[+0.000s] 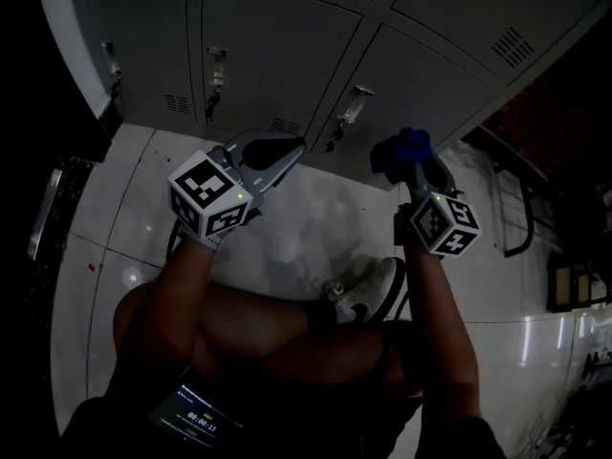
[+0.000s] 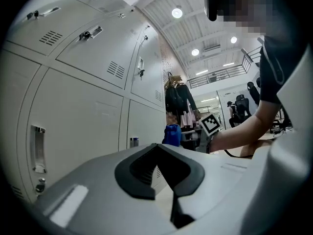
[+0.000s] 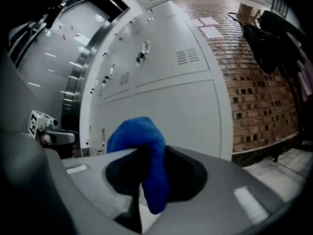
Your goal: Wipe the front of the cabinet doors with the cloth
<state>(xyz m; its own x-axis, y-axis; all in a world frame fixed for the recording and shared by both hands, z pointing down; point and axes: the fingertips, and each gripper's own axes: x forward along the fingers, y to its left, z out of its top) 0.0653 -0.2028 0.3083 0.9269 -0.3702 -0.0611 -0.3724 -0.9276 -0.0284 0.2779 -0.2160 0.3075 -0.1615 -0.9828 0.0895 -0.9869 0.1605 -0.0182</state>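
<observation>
A blue cloth [image 3: 142, 155] is bunched between the jaws of my right gripper [image 3: 146, 180], which is shut on it. In the head view that cloth [image 1: 404, 148] sits at the gripper's tip [image 1: 409, 165], just short of a grey cabinet door [image 1: 421, 75]. My left gripper [image 1: 273, 156] is shut with nothing in it and points at the base of the lockers. From the left gripper view [image 2: 164, 173] the jaws meet in a thin line, and the blue cloth [image 2: 172, 134] shows far off beside the white doors [image 2: 78, 116].
Grey locker doors with latch handles [image 1: 216, 68] and vents fill the top of the head view. A pale glossy floor [image 1: 287, 228] lies below them. The person's bare knees and a white shoe [image 1: 368, 290] are under the grippers. A brick wall [image 3: 259, 97] stands right of the lockers.
</observation>
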